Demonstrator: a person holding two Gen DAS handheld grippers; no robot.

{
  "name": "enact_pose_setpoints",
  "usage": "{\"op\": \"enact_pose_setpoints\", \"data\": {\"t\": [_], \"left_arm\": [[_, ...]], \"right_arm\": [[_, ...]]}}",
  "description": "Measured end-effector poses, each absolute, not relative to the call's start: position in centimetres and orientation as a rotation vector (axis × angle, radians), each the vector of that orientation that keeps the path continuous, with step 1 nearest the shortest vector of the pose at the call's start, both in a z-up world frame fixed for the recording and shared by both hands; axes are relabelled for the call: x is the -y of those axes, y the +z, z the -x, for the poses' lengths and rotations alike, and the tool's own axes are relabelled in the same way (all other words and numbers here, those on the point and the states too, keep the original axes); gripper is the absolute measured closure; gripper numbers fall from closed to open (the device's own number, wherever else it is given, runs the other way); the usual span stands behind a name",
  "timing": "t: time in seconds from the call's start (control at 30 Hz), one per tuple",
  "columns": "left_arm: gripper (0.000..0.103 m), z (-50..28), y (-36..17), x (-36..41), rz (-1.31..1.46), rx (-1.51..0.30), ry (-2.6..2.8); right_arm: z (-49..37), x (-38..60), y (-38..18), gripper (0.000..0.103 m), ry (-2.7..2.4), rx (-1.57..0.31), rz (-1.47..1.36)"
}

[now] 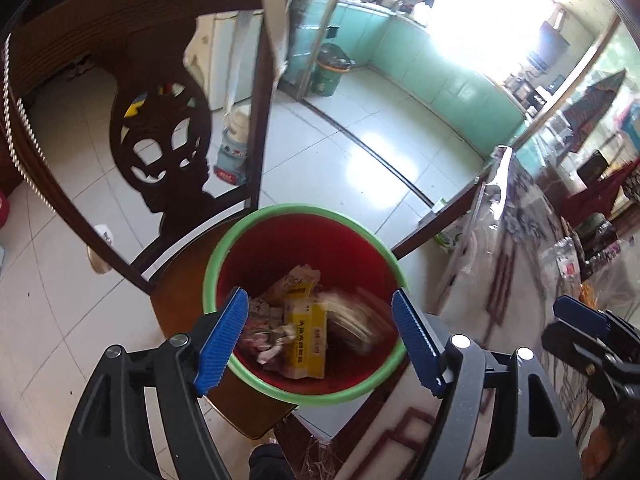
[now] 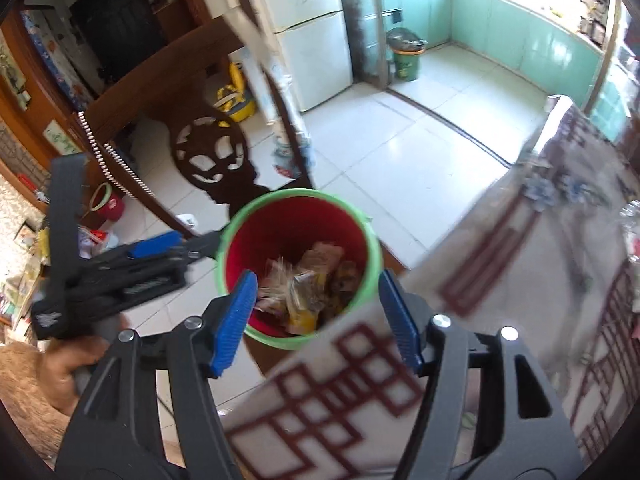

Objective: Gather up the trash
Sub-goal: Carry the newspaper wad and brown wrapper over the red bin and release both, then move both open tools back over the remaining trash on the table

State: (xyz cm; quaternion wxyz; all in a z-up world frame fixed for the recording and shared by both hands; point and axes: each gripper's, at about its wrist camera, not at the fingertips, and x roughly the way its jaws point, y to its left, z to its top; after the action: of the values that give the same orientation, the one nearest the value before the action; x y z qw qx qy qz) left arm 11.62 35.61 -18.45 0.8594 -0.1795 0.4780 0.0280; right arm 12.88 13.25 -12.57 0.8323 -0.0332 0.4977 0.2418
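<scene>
A red trash bin with a green rim (image 1: 248,224) stands on a wooden chair seat; it also shows in the right wrist view (image 2: 360,216). Inside lie a yellow box (image 1: 306,334), crumpled wrappers (image 1: 296,280) and a blurred piece in motion (image 1: 356,316); the right wrist view shows the trash pile (image 2: 308,280). My left gripper (image 1: 320,340) is open and empty directly above the bin. My right gripper (image 2: 318,316) is open and empty above the bin's near rim and the table edge. The right gripper shows at the left view's right edge (image 1: 580,320).
A dark carved wooden chair back (image 1: 160,140) rises behind the bin. A table with a patterned cloth (image 2: 500,280) lies to the right, with bags and clutter (image 1: 592,240) on it. A green bin (image 1: 330,70) stands in the far kitchen. A white fridge (image 2: 312,32) stands at the back.
</scene>
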Motion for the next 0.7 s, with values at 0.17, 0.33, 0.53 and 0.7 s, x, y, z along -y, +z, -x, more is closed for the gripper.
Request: {"op": "enact_pose_setpoints", "data": {"t": [0.17,0.33,0.53,0.7], "left_arm": [[0.032,-11.3,-16.9,-31.4,0.315,-0.983,-0.047],[0.032,-11.3,-15.8,-25.3,0.256,-0.985,-0.176],[0.032,-10.3,-15.2,-17.7,0.234,-1.002,-0.257],[0.032,-9.7,-14.3,-11.8,0.222,-0.998,-0.255]], "right_arm": [[-12.4,-4.0,-12.5,0.042,0.331,-1.069,0.065],[-11.9,7.8,-12.2,0.035,0.131,-1.113,0.104],[-13.8,21.2,-13.6,0.028,0.031,-1.216,0.278],[-17.3,29.9,-16.2,0.017,0.038,-1.292,0.326]]}}
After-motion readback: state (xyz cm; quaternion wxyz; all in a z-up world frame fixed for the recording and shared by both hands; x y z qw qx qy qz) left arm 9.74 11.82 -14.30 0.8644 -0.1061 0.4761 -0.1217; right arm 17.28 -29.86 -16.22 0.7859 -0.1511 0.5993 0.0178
